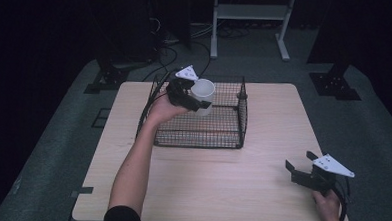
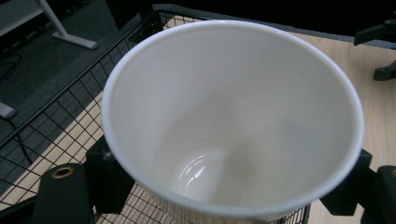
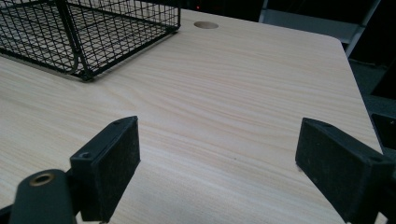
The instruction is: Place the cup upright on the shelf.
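My bench (image 1: 260, 193) is a pale wood top, bare over most of its near and right-hand parts. On its far left-centre stands the black wire basket (image 1: 218, 136), open at the top, its floor empty as far as I can see through the mesh.

My left gripper (image 1: 197, 104) holds the white paper cup (image 1: 202, 93) over the basket, just inside its left wall and above the floor; the jaws are pinching the cup's lower wall from both sides. In the left gripper view the cup (image 2: 233, 116) gapes toward me, upright or nearly so and empty, with the basket's mesh (image 2: 56, 116) below and to one side of it.

My right gripper (image 1: 298, 167) rests low over the near right corner of the bench, well apart from the basket, jaws spread wide with nothing between them; in the right gripper view I see only bare wood between the pads (image 3: 114, 163) and a corner of the basket (image 3: 93, 42) farther off.

As I judge it, the work is putting the cup into the basket, and it is most of the way there: the cup is picked up and carried over the basket. What is left is lowering it to the wire floor, letting go, and lifting my gripper clear.

In the way: only the basket's left wall, close beside my hand (image 1: 161, 109), and the trailing cable (image 1: 146, 108) draped there. Beyond the bench are dark floor and a white frame (image 1: 250, 23).
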`<state>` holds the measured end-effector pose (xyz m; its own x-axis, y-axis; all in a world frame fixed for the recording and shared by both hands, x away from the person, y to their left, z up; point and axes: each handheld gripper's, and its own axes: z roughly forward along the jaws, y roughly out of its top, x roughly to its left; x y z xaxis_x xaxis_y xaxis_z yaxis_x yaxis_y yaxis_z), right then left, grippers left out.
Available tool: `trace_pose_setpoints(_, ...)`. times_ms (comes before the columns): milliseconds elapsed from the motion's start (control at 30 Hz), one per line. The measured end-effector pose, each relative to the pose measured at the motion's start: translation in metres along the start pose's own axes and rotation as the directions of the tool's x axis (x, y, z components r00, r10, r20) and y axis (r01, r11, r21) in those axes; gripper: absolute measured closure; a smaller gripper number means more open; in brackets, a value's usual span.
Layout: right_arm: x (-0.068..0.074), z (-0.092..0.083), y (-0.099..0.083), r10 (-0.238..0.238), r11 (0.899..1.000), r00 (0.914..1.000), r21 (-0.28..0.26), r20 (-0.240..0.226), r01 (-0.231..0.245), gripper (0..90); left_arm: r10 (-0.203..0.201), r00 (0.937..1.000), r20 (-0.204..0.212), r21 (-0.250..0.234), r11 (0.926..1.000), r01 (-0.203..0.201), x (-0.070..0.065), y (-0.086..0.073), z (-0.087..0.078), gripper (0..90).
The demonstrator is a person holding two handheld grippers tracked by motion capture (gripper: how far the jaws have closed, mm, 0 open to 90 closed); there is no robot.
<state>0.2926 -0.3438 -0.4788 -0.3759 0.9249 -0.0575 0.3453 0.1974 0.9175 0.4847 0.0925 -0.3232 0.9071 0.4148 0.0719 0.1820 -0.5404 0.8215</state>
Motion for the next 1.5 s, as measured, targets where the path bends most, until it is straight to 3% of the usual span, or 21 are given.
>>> trace_pose_setpoints(467, 0.0, 0.0, 0.0, 0.001, 1.0, 1.0, -0.001, -0.004, -0.001, 13.1, -0.053, 0.9979, 0.038, 0.042, 0.9978, 0.051, 0.016, -0.014, 0.021, 20.6)
trace_pose_setpoints(633, 0.0, 0.0, 0.0, 0.002, 1.0, 1.0, -0.002, -0.004, -0.002, 13.1, -0.041, 0.9982, 0.044, 0.048, 0.9981, 0.039, 0.017, -0.017, 0.027, 20.6)
trace_pose_setpoints(800, 0.0, 0.0, 0.0, 0.003, 1.0, 1.0, -0.002, -0.004, -0.003, 13.1, -0.064, 0.9968, 0.047, 0.07, 0.9957, 0.061, 0.02, -0.021, 0.033, 20.6)
trace_pose_setpoints(967, 0.0, 0.0, 0.0, 0.004, 1.0, 1.0, -0.002, -0.004, -0.004, 13.0, -0.063, 0.9967, 0.051, 0.099, 0.9934, 0.058, 0.022, -0.026, 0.04, 20.6)
trace_pose_setpoints(1133, -0.001, 0.0, 0.0, 0.004, 1.0, 1.0, -0.003, -0.005, -0.004, 13.0, -0.092, 0.9937, 0.064, 0.115, 0.9898, 0.085, 0.025, -0.031, 0.046, 20.6)
trace_pose_setpoints(1500, -0.001, 0.0, 0.0, 0.004, 1.0, 1.0, -0.004, -0.007, -0.004, 13.0, -0.097, 0.9936, 0.058, 0.146, 0.9853, 0.088, 0.03, -0.04, 0.056, 20.5)
